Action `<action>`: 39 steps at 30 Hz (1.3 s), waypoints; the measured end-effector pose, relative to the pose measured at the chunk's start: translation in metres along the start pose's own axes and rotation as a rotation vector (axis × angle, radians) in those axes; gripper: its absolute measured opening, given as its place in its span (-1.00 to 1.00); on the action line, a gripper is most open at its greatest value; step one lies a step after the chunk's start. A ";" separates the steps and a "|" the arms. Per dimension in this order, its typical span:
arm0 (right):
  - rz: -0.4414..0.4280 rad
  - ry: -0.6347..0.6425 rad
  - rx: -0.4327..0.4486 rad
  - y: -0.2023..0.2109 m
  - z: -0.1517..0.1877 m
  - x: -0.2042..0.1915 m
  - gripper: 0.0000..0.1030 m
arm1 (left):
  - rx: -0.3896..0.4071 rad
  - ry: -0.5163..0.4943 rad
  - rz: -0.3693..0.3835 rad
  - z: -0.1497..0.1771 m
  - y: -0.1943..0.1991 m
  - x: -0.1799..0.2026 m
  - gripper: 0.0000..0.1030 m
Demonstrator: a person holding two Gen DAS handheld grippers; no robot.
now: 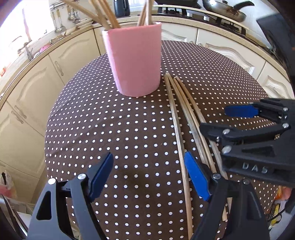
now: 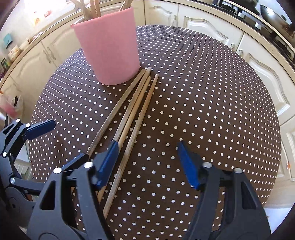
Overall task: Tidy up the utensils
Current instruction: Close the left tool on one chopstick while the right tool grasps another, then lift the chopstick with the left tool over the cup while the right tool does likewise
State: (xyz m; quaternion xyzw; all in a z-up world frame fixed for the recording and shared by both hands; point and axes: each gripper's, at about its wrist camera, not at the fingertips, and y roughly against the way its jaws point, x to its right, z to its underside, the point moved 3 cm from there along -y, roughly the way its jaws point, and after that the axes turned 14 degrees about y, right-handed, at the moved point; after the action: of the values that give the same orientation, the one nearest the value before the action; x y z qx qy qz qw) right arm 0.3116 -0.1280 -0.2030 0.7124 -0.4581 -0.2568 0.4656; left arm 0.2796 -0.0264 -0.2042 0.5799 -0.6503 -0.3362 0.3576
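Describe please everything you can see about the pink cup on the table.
The pink cup is a plain, matte, handle-free holder, slightly narrower at the base. It stands upright on the polka-dot tablecloth and holds several wooden sticks leaning out of its open top. Four loose chopsticks lie beside it, tips close to its base; contact is unclear. Neither gripper touches it.

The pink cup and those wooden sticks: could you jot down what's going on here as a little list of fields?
surface: round table with a brown, white-dotted cloth
pink cup: upright, already holding several wooden sticks
loose sticks: four, lying side by side on the cloth, far ends near the cup's base
left gripper: fingers open, holding nothing
right gripper: fingers open, holding nothing, above the near ends of the sticks
backdrop: cream kitchen cabinets
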 end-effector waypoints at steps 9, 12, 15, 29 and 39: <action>-0.065 0.068 -0.097 0.001 -0.001 0.022 -0.53 | -0.062 -0.015 -0.007 -0.016 -0.014 0.023 0.51; -0.096 0.075 -0.117 -0.001 -0.004 0.033 -0.69 | -0.091 -0.001 0.007 -0.024 -0.020 0.029 0.51; -0.132 0.060 -0.132 -0.002 -0.009 0.043 -0.75 | -0.115 0.019 0.011 -0.032 -0.024 0.031 0.49; -0.174 0.058 -0.153 -0.018 -0.046 0.079 -0.86 | -0.157 0.037 0.028 -0.061 -0.031 0.038 -0.88; -0.226 -0.044 -0.009 0.000 -0.026 0.112 -0.87 | -0.031 0.070 0.134 -0.045 0.002 0.022 -0.89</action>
State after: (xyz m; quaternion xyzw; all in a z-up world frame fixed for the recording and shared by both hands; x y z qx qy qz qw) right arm 0.3827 -0.2166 -0.1852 0.7516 -0.3839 -0.3252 0.4266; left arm 0.3150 -0.0492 -0.1777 0.5406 -0.6695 -0.3012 0.4108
